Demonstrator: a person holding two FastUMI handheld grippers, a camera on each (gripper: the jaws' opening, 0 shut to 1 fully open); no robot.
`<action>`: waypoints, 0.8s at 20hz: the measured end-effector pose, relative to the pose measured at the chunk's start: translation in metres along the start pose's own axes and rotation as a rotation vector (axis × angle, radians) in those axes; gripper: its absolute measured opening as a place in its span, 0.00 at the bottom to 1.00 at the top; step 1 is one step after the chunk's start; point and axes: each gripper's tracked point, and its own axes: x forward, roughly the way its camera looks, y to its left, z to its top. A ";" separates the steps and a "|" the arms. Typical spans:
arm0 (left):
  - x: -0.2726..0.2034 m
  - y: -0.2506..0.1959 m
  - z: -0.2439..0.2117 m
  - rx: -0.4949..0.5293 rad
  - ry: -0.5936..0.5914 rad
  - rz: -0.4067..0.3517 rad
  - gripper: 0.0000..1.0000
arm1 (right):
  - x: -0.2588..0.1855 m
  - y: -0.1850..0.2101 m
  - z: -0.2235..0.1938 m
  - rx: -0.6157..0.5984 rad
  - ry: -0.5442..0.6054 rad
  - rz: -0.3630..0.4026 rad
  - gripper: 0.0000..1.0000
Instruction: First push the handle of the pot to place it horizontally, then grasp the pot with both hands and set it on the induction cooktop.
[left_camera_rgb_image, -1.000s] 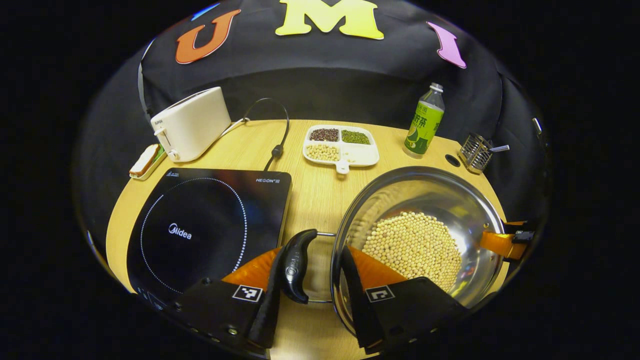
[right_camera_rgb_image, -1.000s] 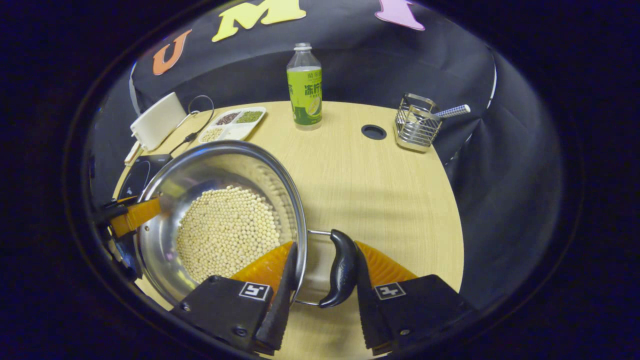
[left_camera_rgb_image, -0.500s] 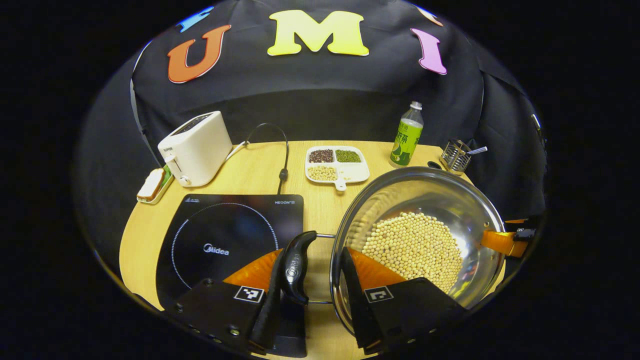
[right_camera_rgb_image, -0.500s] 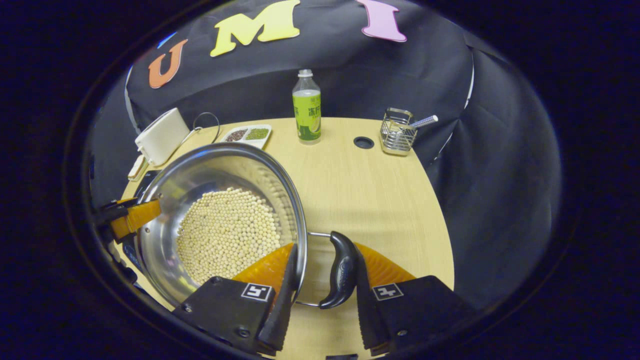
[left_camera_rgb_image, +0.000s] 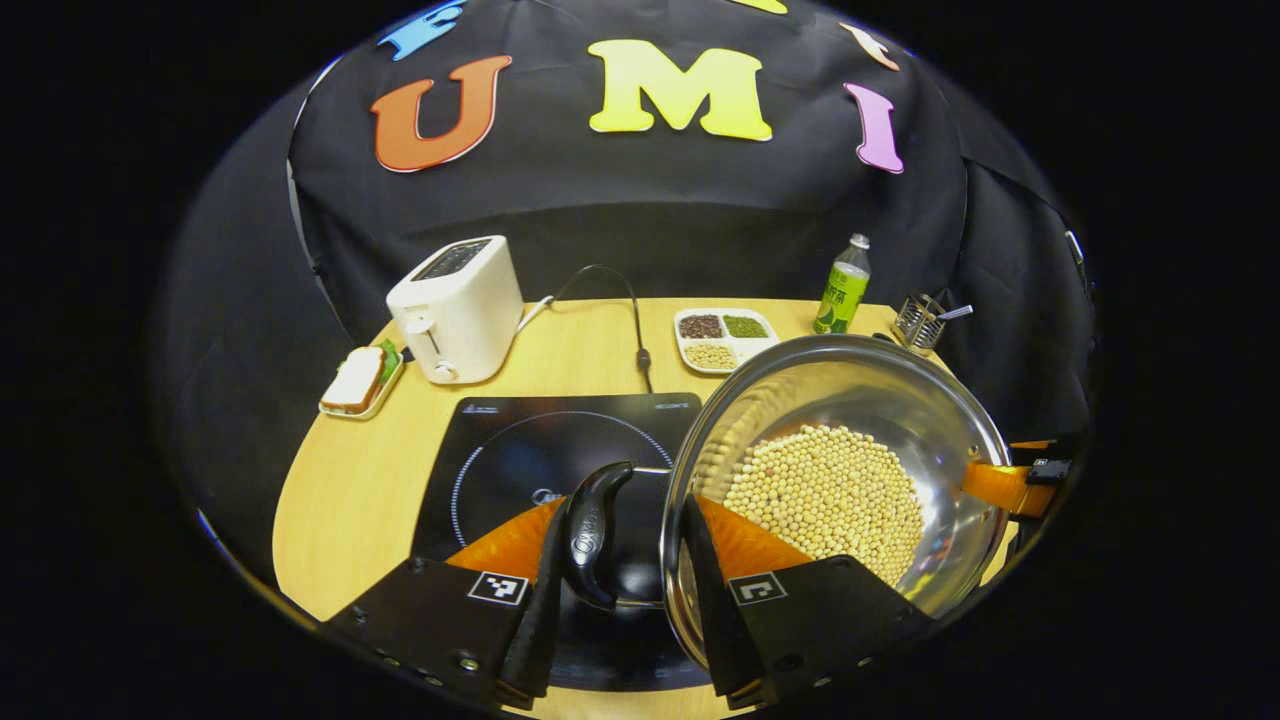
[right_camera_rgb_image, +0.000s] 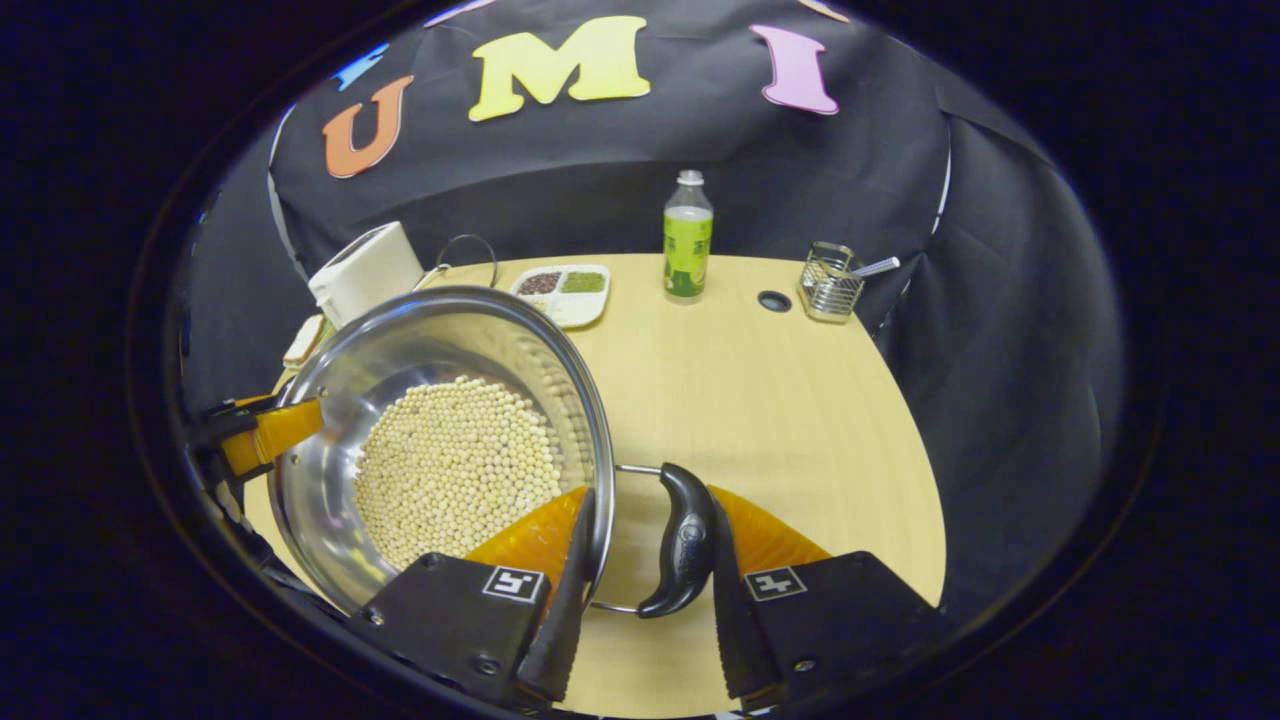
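Spillage was the likeliest trouble: the round stainless-steel pot (left_camera_rgb_image: 850, 385) hung between the two tongs with nothing else under it, and if one hand dropped or rushed ahead of the other, the pale yellow dried beans (left_camera_rgb_image: 825, 490) heaped in its bottom would probably roll to the low side and tip out. A second risk was a slipping hold, since each tong pinched across a thin wall and a smooth curved grip; a twist of either wrist could let the pot swing. The left gripper (left_camera_rgb_image: 622, 505) was closed to a narrow gap, its outer finger against the black curved plastic handle (left_camera_rgb_image: 590, 535) and its inner finger against the inside of the pot wall. The right gripper (right_camera_rgb_image: 650, 500) gripped the opposite black handle (right_camera_rgb_image: 682, 550) the same way. Judging by the left gripper view, the pot was lifted and sat just right of the left tong, with that handle above the near part of the flat black glass induction cooktop (left_camera_rgb_image: 520, 450); setting it down off-centre could leave it overhanging the round light wooden table (right_camera_rgb_image: 760, 400). The pot looked shiny, wide and shallow, with a thin rolled rim and wire loops carrying both handles level.
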 end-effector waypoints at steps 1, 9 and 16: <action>-0.004 0.010 0.000 -0.001 -0.003 0.005 0.58 | -0.001 0.011 0.000 -0.002 -0.002 0.007 0.57; -0.010 0.089 -0.007 -0.018 0.011 0.043 0.58 | 0.006 0.094 -0.003 -0.012 0.008 0.041 0.57; 0.004 0.143 -0.010 -0.019 0.043 0.072 0.58 | 0.031 0.150 -0.001 -0.017 0.045 0.054 0.57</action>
